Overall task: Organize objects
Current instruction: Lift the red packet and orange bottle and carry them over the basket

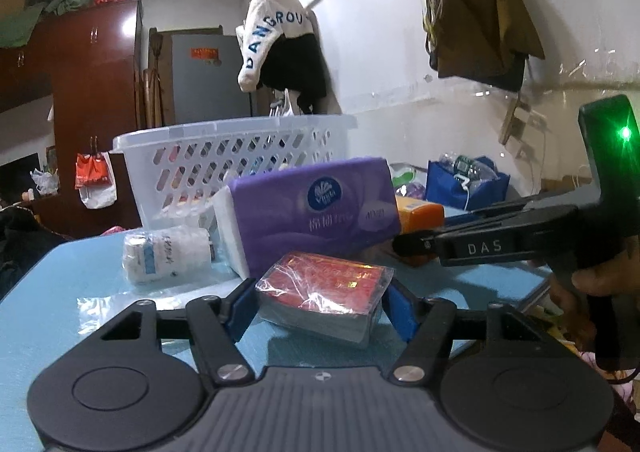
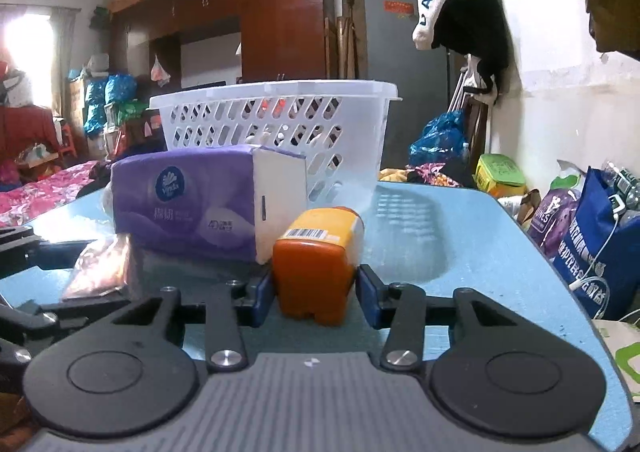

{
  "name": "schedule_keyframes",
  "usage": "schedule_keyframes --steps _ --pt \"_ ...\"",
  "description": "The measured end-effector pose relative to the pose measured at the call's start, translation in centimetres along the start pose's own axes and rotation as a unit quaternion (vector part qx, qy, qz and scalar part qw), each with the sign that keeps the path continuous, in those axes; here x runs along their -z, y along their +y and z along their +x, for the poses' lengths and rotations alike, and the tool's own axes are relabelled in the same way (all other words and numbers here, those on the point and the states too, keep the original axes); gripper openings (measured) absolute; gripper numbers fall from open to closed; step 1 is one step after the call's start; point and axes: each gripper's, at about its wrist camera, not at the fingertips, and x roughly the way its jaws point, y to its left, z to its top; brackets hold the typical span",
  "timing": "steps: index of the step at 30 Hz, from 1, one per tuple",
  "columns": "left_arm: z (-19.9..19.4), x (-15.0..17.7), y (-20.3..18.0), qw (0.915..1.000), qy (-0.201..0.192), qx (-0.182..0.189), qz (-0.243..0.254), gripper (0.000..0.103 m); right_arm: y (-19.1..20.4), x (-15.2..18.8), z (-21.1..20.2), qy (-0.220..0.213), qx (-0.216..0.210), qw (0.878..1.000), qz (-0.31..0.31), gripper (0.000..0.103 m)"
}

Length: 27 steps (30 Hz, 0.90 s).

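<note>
On the blue table (image 1: 60,292), a red packet in clear wrap (image 1: 324,284) lies flat. My left gripper (image 1: 320,304) is shut on it, blue pads against both its sides. An orange box with a barcode (image 2: 316,264) stands on the table (image 2: 480,244), and my right gripper (image 2: 314,292) is shut on its lower end. A purple tissue pack (image 1: 316,212) (image 2: 184,204) lies just behind both items. Beside it a white bottle (image 1: 168,252) lies on its side. A white slotted basket (image 1: 240,156) (image 2: 280,124) stands at the far edge.
A blue shopping bag (image 2: 600,252) and other bags stand off the table's right side. A hand (image 1: 592,272) holds the right gripper's handle. A white and black garment (image 1: 280,40) hangs on the wall behind the basket. A brown wardrobe (image 1: 96,84) stands at the far left.
</note>
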Motion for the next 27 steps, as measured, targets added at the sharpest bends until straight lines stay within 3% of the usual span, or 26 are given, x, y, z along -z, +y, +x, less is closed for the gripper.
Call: schedule_keyframes --steps 9,27 --pt "-1.4 -0.6 0.9 0.9996 -0.025 -0.01 -0.009 0.07 -1.4 -0.7 -1.9 -0.032 0.025 0.999 0.001 0.045" --pt "-2.1 -2.7 3.6 0.9982 -0.043 -0.003 -0.043 0.07 -2.7 -3.0 -2.8 -0.061 0.011 0.998 0.024 0.043"
